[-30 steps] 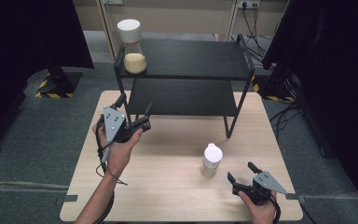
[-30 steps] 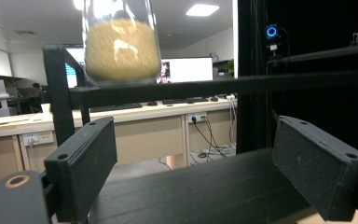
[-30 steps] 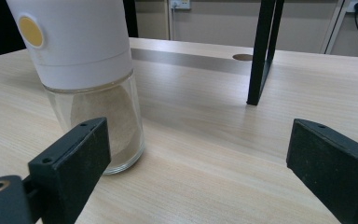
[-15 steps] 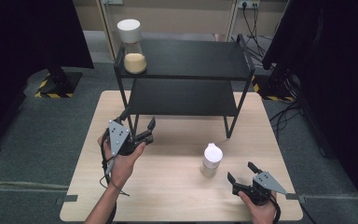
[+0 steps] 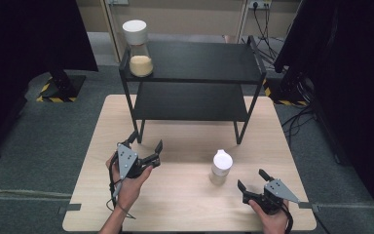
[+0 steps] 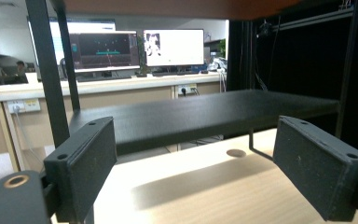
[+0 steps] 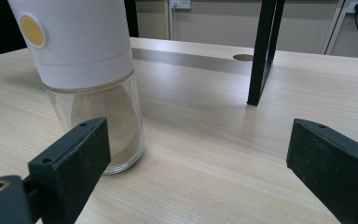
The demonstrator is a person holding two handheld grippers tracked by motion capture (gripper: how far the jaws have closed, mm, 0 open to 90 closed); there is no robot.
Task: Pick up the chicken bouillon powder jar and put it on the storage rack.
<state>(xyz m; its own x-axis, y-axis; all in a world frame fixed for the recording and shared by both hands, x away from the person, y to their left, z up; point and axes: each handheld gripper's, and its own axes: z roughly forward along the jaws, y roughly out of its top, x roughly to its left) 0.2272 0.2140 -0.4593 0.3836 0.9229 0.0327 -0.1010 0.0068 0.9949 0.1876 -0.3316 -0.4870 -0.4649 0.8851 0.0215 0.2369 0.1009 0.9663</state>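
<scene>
A black two-tier shelf rack (image 5: 192,68) is standing on the far half of the light wooden worktop (image 5: 185,214). A tall jar (image 5: 139,48) with a white cap, holding pale grains, is sitting at the left front corner of the rack's top shelf. A round hole (image 7: 243,57) is showing in the worktop near one rack leg. Monitors (image 6: 137,49) are glowing beyond the rack. Wall sockets (image 5: 256,4) and cables are lying behind the worktop.

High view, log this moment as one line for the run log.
left claw: open, empty | right claw: open, beside white-capped jar, apart | second jar: top of shelf
</scene>
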